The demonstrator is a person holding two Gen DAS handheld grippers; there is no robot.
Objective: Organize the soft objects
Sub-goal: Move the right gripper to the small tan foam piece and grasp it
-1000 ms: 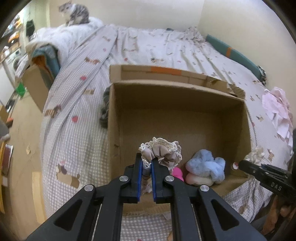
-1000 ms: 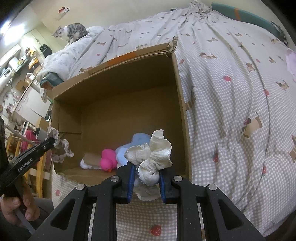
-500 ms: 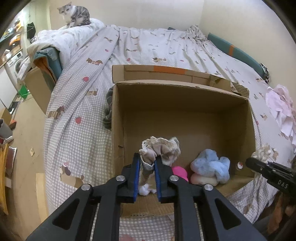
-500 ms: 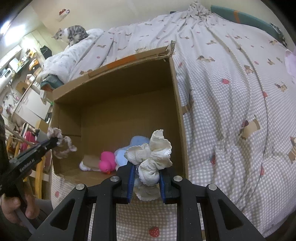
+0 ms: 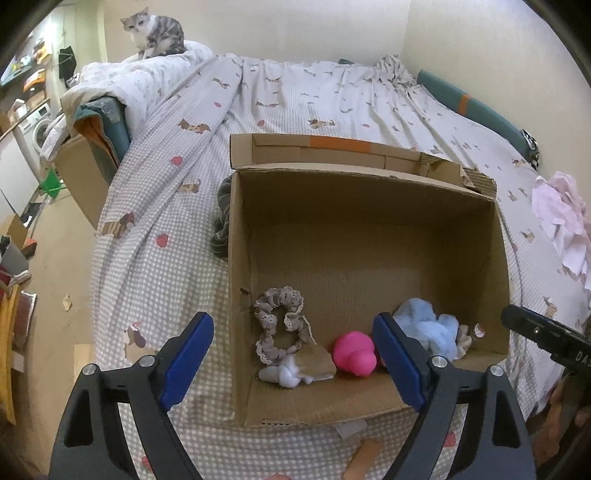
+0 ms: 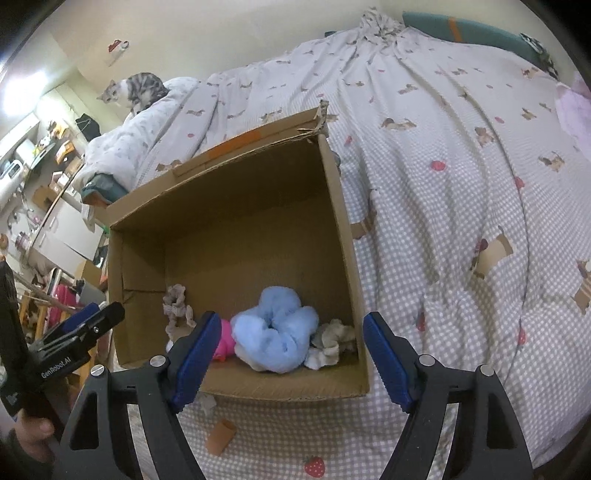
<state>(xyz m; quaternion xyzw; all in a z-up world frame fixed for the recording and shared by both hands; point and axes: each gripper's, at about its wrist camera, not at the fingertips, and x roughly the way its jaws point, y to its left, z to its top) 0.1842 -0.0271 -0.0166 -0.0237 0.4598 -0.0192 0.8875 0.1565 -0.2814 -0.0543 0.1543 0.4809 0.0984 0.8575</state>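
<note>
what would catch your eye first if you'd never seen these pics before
The open cardboard box on the checked bedspread dominates both views, with soft things bunched at its near end: a beige lace scrunchie, a hot pink toy and a fluffy blue scrunchie. Next comes the grey tabby cat perched on the heaped duvet at the far left corner of the bed. Both the left gripper and right gripper hover wide open and empty at the box's near edge.

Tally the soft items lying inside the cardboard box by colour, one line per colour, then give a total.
Beige lace scrunchie: 1
Pink item: 1
Light blue scrunchie: 1
Cream scrunchie: 1
White item: 1
Total: 5, all in the cardboard box.
</note>
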